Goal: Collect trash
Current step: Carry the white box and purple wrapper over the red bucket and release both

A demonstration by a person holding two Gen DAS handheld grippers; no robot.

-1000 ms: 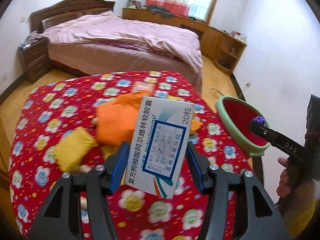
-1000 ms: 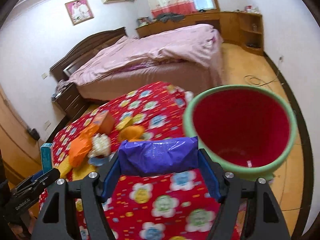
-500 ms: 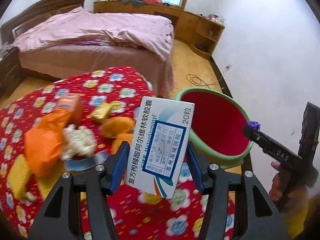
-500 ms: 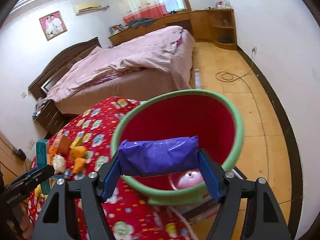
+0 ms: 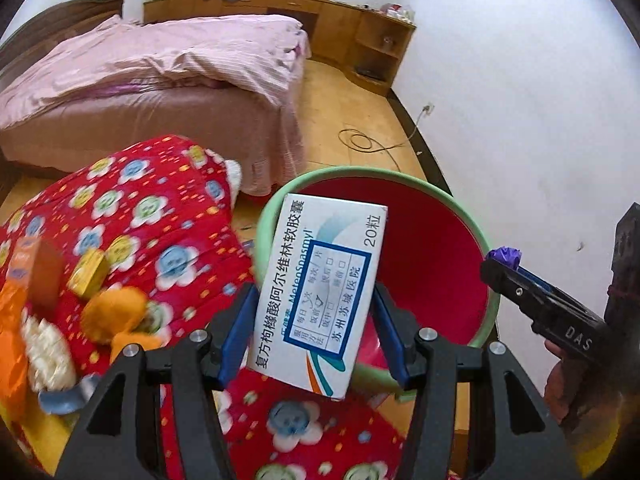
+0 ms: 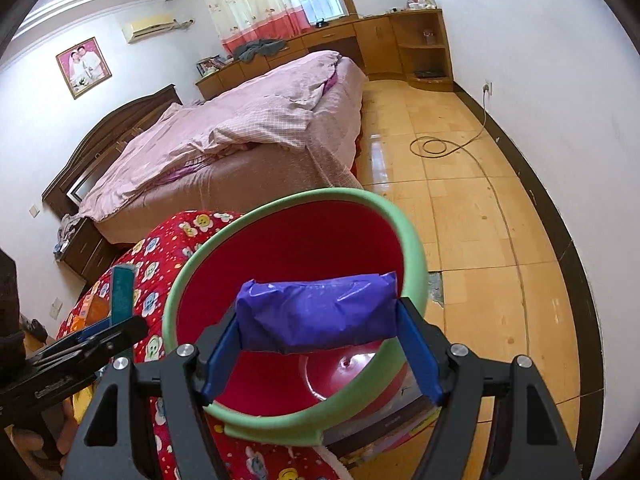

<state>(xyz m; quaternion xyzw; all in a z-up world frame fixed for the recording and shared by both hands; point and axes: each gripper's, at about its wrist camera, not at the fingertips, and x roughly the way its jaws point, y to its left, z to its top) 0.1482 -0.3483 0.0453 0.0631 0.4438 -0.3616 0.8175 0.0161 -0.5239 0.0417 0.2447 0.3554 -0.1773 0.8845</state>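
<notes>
My left gripper [image 5: 316,332] is shut on a white medicine box [image 5: 320,288] with blue print, held in front of the near-left rim of a red bin with a green rim [image 5: 460,208]. My right gripper [image 6: 320,344] is shut on a purple wrapped packet [image 6: 316,312] and holds it over the bin's mouth [image 6: 280,252]. The right gripper also shows in the left wrist view [image 5: 504,264] at the bin's right rim. The left gripper with the box edge-on shows in the right wrist view [image 6: 120,304].
A table with a red flowered cloth [image 5: 160,216] holds orange wrappers [image 5: 112,312], a yellow piece [image 5: 88,280], an orange box [image 5: 36,272] and crumpled white paper [image 5: 44,352]. A pink bed [image 6: 248,128] stands behind. A cable [image 6: 436,146] lies on the wooden floor.
Both grippers have swung right from the table toward the bin. The purple packet now hangs over the bin's opening, and the medicine box has reached its near-left rim.
</notes>
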